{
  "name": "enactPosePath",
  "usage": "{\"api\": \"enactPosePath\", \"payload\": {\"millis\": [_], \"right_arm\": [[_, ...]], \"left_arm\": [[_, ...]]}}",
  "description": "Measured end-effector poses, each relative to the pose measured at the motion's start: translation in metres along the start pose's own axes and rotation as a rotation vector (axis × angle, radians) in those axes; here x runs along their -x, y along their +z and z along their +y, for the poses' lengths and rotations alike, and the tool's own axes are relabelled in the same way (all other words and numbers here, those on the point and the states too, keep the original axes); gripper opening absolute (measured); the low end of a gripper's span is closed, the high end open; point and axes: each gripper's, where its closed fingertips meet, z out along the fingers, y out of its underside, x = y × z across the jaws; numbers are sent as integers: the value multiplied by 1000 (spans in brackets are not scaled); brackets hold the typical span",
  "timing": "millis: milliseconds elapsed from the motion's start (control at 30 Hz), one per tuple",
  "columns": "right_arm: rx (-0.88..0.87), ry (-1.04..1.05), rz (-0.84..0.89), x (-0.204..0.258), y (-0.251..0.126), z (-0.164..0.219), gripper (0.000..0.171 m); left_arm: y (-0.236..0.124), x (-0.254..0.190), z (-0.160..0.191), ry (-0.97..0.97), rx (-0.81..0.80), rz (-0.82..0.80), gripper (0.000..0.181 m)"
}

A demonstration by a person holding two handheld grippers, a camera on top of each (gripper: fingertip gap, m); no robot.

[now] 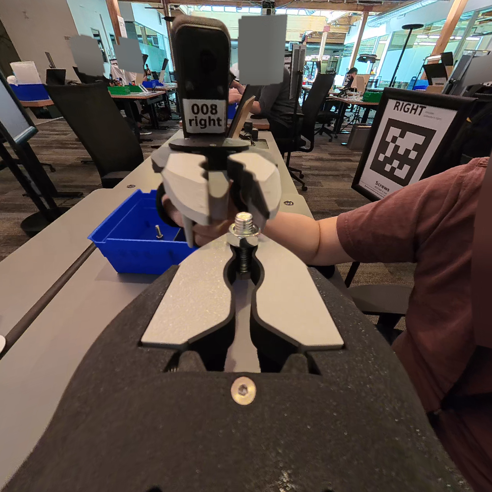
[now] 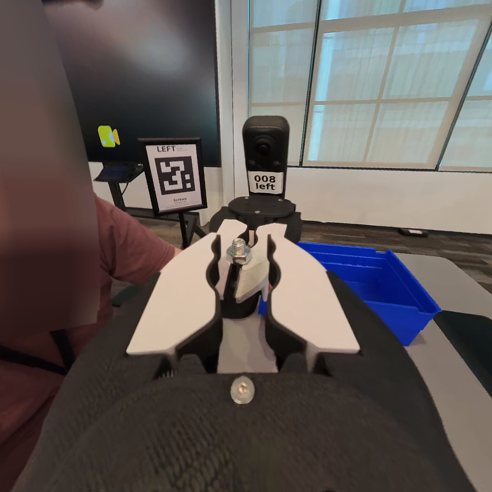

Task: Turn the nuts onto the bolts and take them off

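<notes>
Left gripper (image 1: 242, 259) clamped the upright silver threaded steel bolt (image 1: 243, 222) by its shank, beneath the silver hex nut (image 1: 242, 236) | right gripper (image 2: 243, 262) open, fingers flanking nut without contact | blue plastic bin (image 1: 138, 237) on grey counter (image 1: 40, 266) just beyond.

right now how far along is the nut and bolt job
Done: the nut is threaded onto the bolt, with a few threads showing above it. In hand: the left gripper clamps the bolt's shank below the nut, while the right gripper stands open around the nut, not gripping it. Left: turning the nut further or off, and the other bolt lying in the blue bin.
</notes>
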Motion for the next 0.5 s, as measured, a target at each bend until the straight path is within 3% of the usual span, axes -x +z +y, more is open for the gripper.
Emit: {"api": "enactPosePath", "payload": {"millis": [200,500], "right_arm": [[107,36,21,-4,1,14,30],[70,69,65,-13,-10,5,24]], "left_arm": [[-3,9,0,7,6,-63,4],[-7,6,-5,24,1,-67,4]]}}
